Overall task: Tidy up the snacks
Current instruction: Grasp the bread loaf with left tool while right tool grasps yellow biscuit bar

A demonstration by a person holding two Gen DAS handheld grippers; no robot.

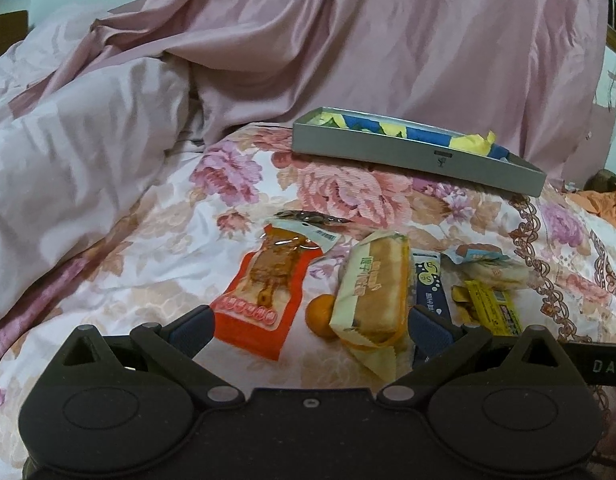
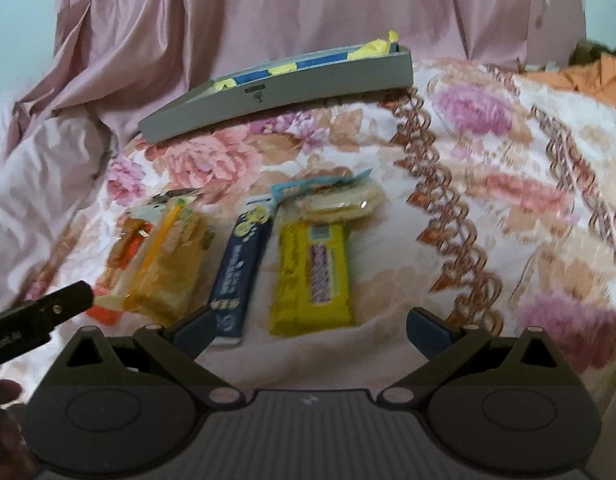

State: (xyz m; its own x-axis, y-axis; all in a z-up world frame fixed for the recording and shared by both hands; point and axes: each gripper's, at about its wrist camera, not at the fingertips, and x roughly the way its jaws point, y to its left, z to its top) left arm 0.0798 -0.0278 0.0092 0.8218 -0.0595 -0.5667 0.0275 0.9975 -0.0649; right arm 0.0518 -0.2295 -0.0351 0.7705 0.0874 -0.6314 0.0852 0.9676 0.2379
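— What's under it all?
— A floral bed. Ahead of the left gripper lie snacks: red pouch, bread, orange.
— Farther ahead?
— A grey tray.

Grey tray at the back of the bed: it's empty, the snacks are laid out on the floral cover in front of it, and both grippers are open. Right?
Not quite. The grey tray is not empty: the left wrist view shows blue and yellow material lying inside it. The rest holds: the snacks lie on the floral cover in front, and the left gripper and right gripper are both open.
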